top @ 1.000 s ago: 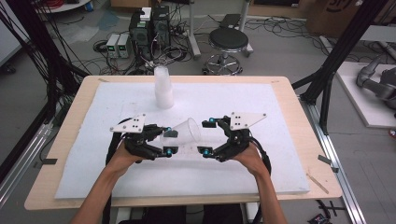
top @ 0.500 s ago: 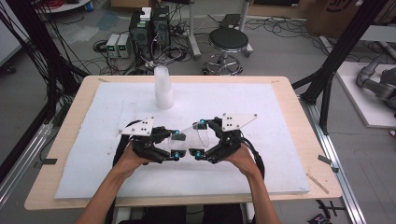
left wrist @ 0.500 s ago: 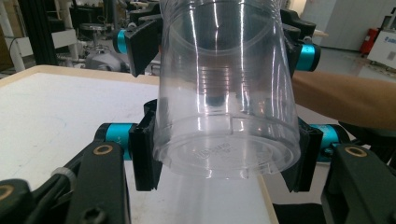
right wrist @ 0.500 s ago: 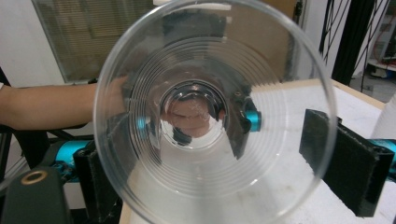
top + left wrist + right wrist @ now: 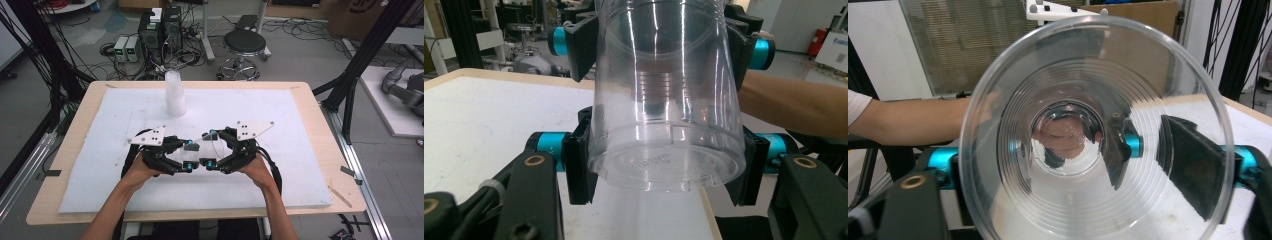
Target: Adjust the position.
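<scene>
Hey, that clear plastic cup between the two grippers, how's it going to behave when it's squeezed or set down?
The cup looks thin-walled and see-through, so probably light and easily dented by the left gripper and right gripper. Its glossy walls may slip. Lying on its side, the round tapered body would likely roll in a curve.

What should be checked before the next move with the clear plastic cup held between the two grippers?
1. Left gripper shut on the base end of the clear plastic cup: ok, both pads sit against its wall.
2. Right gripper on the rim end: its jaws have just been closing with the cup between them; pads flank the wall, firm contact cannot tell.
3. Cup off the white foam mat: ok, it hangs level between the grippers.
4. Cup undamaged: ok, no dent or crack shows.
5. Single cup or nested pair: cannot tell.
6. Upright stack of clear cups at the far side, apart from both hands: ok.
</scene>
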A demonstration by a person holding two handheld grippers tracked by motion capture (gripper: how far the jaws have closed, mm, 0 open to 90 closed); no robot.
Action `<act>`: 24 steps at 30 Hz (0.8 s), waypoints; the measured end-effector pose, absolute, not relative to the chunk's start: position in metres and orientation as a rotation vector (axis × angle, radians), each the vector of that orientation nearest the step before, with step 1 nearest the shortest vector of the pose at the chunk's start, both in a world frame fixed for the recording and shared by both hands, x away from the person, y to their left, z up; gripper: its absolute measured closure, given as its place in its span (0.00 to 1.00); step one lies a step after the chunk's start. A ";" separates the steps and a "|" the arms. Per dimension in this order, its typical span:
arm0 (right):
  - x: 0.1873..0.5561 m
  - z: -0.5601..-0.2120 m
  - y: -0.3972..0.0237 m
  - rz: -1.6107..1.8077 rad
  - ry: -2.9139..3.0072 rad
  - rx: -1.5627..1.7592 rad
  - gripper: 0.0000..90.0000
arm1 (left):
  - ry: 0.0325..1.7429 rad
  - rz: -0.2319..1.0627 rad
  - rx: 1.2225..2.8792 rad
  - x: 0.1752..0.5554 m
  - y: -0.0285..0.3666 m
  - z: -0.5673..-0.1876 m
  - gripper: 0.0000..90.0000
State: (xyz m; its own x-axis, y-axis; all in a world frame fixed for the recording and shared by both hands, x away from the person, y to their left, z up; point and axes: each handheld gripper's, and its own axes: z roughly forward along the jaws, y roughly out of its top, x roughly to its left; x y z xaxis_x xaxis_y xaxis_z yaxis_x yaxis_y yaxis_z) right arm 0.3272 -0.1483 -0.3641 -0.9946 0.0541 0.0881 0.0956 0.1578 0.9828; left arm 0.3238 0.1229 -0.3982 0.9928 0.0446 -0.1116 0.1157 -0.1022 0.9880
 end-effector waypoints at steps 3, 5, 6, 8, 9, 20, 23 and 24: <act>0.328 -0.364 -0.149 -2.012 -2.363 -0.147 0.33 | 0.121 -0.060 1.678 0.324 0.123 -0.398 0.46; 0.328 -0.364 -0.149 -2.012 -2.360 -0.146 0.34 | 0.120 -0.060 1.677 0.323 0.123 -0.398 0.46; 0.328 -0.364 -0.149 -2.013 -2.358 -0.145 0.35 | 0.120 -0.061 1.677 0.323 0.123 -0.398 0.46; 0.328 -0.364 -0.149 -2.013 -2.354 -0.144 0.36 | 0.120 -0.060 1.678 0.323 0.123 -0.398 0.46; 0.328 -0.364 -0.149 -2.013 -2.355 -0.143 0.36 | 0.120 -0.060 1.679 0.323 0.123 -0.398 0.46; 0.329 -0.364 -0.151 -2.015 -2.354 -0.176 0.36 | 0.193 -0.012 1.694 0.323 0.125 -0.397 0.07; 0.330 -0.363 -0.153 -2.008 -2.361 -0.195 0.36 | 0.216 0.016 1.715 0.324 0.128 -0.397 0.07; 0.330 -0.363 -0.154 -2.006 -2.365 -0.194 0.36 | 0.230 0.023 1.719 0.323 0.129 -0.397 0.07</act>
